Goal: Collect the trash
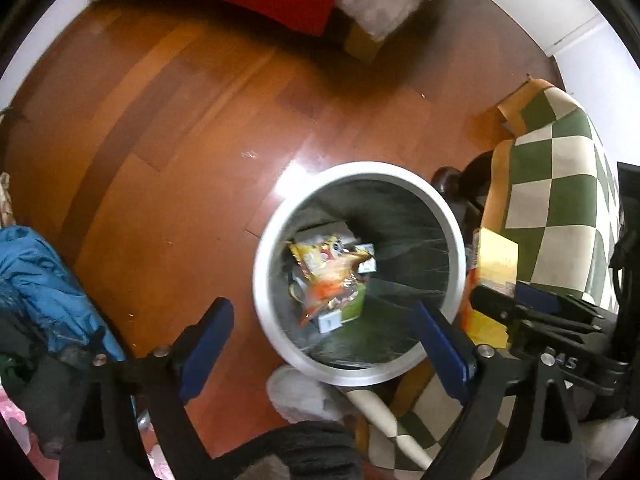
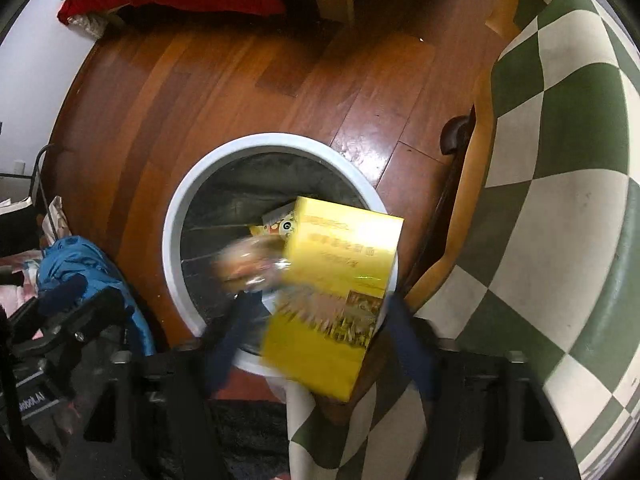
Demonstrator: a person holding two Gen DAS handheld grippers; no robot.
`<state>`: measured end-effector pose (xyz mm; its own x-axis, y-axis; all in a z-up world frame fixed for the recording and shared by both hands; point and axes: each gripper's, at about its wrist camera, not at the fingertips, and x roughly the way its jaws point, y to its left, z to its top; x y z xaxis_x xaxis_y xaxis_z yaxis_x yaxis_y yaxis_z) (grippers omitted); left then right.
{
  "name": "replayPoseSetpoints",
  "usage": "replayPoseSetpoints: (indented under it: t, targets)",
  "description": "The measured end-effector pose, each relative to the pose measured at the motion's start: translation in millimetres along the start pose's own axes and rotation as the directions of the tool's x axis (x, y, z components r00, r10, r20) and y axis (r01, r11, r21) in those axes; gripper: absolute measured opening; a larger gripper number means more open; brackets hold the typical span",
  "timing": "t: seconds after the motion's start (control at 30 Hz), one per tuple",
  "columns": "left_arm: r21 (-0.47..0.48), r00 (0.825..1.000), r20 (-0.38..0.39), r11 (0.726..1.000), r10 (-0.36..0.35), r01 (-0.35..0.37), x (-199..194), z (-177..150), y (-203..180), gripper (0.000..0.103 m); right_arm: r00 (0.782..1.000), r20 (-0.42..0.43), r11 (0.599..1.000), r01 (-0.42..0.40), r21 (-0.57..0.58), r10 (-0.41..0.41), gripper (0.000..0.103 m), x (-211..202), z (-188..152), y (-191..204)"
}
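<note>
wooden floor point(image 1: 172, 128): fills most of both views; the white trash bin point(image 1: 448, 216) stands on it just beside the green-and-cream checkered cloth point(image 1: 560, 184).
trash bin: round and open-topped with a dark liner; already holds an orange-yellow snack wrapper point(image 1: 328, 276) and small white cartons.
yellow box point(image 2: 340, 296): lies between the fingers of the right gripper point(image 2: 320, 340), over the near right rim of the bin; long axis runs away from the camera, far end tilted toward the bin's mouth.
right gripper: jaws look spread wider than the box; contact is smeared by blur, so i cannot tell whether it is held or loose.
left gripper point(image 1: 320, 348): jaws spread, nothing between them, poised over the near rim of the bin.
key relation: the box is part over the opening, part over the rim; my guess is it needs to go forward and left to clear.
nearer arm: the right.
hard to read: a blurred brownish item point(image 2: 252, 260) left of the box; printed text on the box.
</note>
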<state>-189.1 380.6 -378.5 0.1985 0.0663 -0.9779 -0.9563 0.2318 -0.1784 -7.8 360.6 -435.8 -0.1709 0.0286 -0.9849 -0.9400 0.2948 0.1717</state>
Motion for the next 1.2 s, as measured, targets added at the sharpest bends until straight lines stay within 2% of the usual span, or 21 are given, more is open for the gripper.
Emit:
replayPoseSetpoints:
  t: [0.1,0.2,0.3,0.47,0.77,0.97,1.2]
  targets:
    - [-0.001,0.997,0.048,0.998,0.055,-0.055,-15.8,-4.1,3.5,0.097,1.000,0.026,1.000,0.013,-0.014,-0.012,0.097,-18.7,-5.3,4.4]
    - [0.004,0.988,0.110,0.994,0.107,-0.108,-41.9,-12.9,3.1,0.097,0.998,0.057,0.999,0.024,-0.021,-0.023,0.099,-40.8,-13.6,5.2]
    - [0.010,0.980,0.154,0.992,0.124,-0.127,-64.4,-24.1,-0.3,0.097,0.995,0.088,0.998,0.046,-0.038,-0.042,0.100,-69.2,-29.7,4.2]
    - [0.021,0.965,0.222,0.989,0.137,-0.146,-110.8,-48.9,-11.1,0.097,0.987,0.161,0.998,0.033,-0.055,-0.024,0.102,-122.3,-57.8,6.6]
    - [0.033,0.940,0.326,0.992,0.104,-0.121,-194.5,-97.8,-34.7,0.097,0.961,0.269,0.995,-0.042,-0.094,0.066,0.102,-217.5,-120.4,8.0]
    - [0.072,0.925,0.376,0.994,0.053,-0.086,-245.4,-127.5,-50.7,0.097,0.937,0.324,0.987,-0.099,-0.123,0.134,0.102,-278.5,-166.0,4.7]
    - [0.102,0.909,0.416,0.995,-0.021,-0.024,-294.5,-156.1,-62.6,0.097,0.913,0.359,0.977,-0.148,-0.154,0.195,0.103,-331.1,-207.3,2.3]
